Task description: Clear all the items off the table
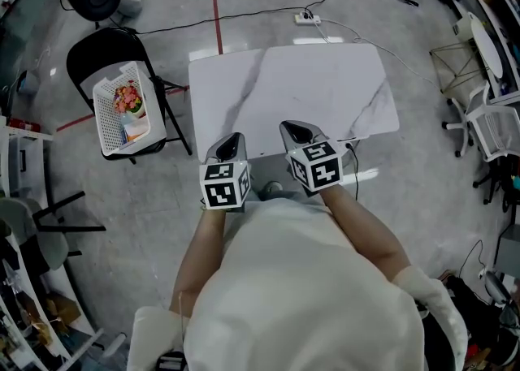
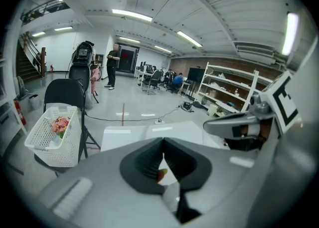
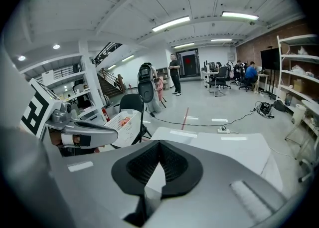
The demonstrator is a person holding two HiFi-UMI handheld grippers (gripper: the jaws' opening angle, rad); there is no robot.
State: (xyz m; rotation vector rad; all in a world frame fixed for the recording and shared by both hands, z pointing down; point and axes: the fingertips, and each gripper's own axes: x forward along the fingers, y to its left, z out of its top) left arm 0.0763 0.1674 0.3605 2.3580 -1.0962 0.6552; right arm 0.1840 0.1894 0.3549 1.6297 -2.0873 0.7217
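Observation:
The white marble table (image 1: 309,85) carries nothing that I can see on its top. My left gripper (image 1: 230,140) and right gripper (image 1: 294,127) hover side by side over the table's near edge, both pointing away from me. In the left gripper view the left gripper (image 2: 162,141) has its jaws touching at the tips, with nothing gripped. The right gripper (image 3: 159,143) looks the same in its own view: pads together and nothing held. A white basket (image 1: 110,118) on a black chair (image 1: 97,49) left of the table holds pink flowers (image 1: 127,99) and other small items.
A power strip (image 1: 307,18) and cables lie on the floor beyond the table, beside a red tape line (image 1: 217,12). White office chairs (image 1: 487,126) stand at the right. A person (image 2: 113,65) stands far off in the hall, and shelves (image 2: 229,90) line the wall.

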